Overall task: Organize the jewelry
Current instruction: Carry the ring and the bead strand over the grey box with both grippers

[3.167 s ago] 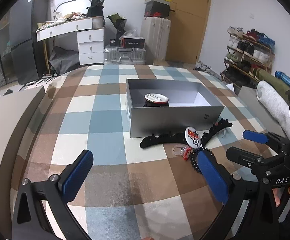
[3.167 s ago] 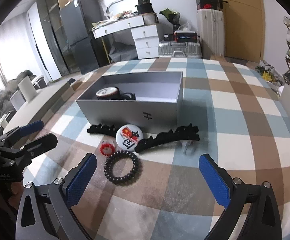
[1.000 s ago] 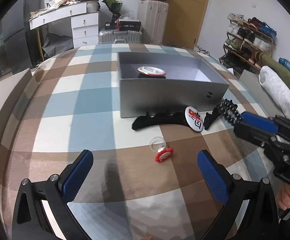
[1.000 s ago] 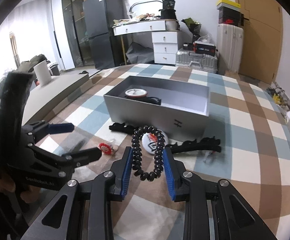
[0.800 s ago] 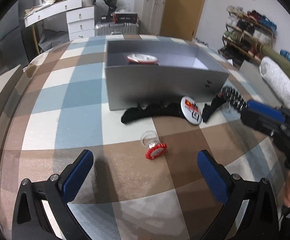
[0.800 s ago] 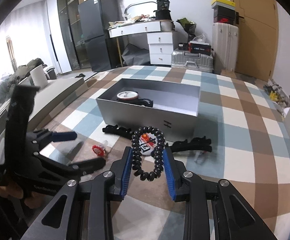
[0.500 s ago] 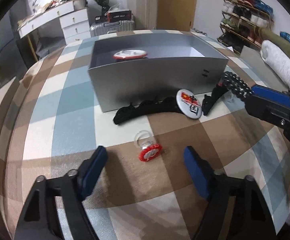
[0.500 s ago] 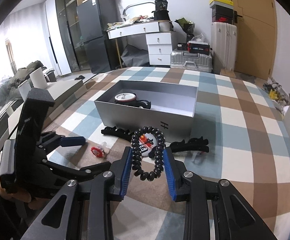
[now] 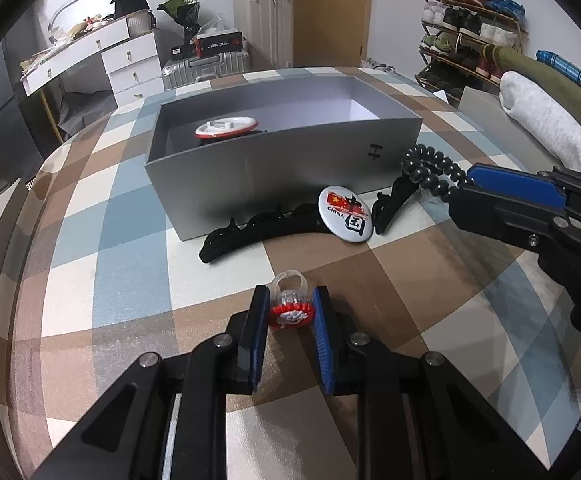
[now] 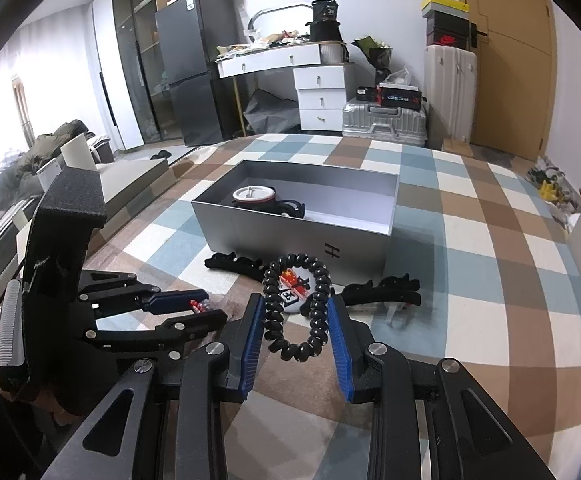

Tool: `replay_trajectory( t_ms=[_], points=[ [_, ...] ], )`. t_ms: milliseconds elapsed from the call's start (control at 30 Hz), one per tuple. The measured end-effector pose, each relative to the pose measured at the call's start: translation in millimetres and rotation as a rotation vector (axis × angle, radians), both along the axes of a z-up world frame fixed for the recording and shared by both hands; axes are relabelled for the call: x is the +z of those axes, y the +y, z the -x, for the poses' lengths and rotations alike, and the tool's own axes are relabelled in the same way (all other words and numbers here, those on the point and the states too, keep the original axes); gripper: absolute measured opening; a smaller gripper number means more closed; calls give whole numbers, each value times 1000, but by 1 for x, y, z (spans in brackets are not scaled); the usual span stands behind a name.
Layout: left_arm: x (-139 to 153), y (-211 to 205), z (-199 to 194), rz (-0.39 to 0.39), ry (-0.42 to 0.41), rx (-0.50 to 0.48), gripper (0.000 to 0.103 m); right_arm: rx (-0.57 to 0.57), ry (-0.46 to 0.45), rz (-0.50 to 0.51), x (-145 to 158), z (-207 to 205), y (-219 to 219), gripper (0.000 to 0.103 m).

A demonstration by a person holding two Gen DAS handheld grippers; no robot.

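Since a second ago the left gripper [image 9: 290,312] has gone from wide open to clamped: its jaws have just been closing, and both blue pads now press the red head of the ring [image 9: 290,312], whose clear band pokes out toward 12 o'clock. That ring sat loose on the plaid cloth [image 9: 130,280] between the open fingers before; whether it is lifted off the cloth now, I cannot tell. In the right wrist view the same gripper [image 10: 206,310] comes in from 9 o'clock with a speck of red between its tips.

Unchanged, the right gripper [image 10: 296,320] is nearly closed on the black bracelet [image 10: 296,304], pads squeezing the beaded loop from both sides, the loop standing up past the fingertips toward 12 o'clock. From the left wrist camera this gripper [image 9: 462,184] enters at 3 o'clock, beads hanging off its tip.

Beyond the ring, toward 12 o'clock, a black clip [image 9: 258,232] lies on the cloth just in front of the grey box [image 9: 290,168], with a round badge [image 9: 344,216] at its right end and a second black clip [image 9: 394,204] at 1 o'clock. Inside the box, at its left end, sits a red-rimmed white disc [image 9: 226,126] on something dark
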State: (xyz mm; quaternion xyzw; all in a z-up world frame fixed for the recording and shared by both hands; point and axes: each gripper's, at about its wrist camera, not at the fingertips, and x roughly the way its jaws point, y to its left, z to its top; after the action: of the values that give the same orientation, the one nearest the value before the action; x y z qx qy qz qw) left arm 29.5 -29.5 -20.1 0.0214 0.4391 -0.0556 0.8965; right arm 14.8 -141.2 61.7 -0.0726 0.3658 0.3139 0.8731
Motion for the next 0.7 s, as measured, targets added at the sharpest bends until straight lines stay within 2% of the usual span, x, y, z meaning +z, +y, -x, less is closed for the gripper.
replay_trajectory(
  t_ms=[700],
  points=[
    [26,7,-13,91,-113,34,17,-11,-34,-7,10,1,-2,31]
  ],
)
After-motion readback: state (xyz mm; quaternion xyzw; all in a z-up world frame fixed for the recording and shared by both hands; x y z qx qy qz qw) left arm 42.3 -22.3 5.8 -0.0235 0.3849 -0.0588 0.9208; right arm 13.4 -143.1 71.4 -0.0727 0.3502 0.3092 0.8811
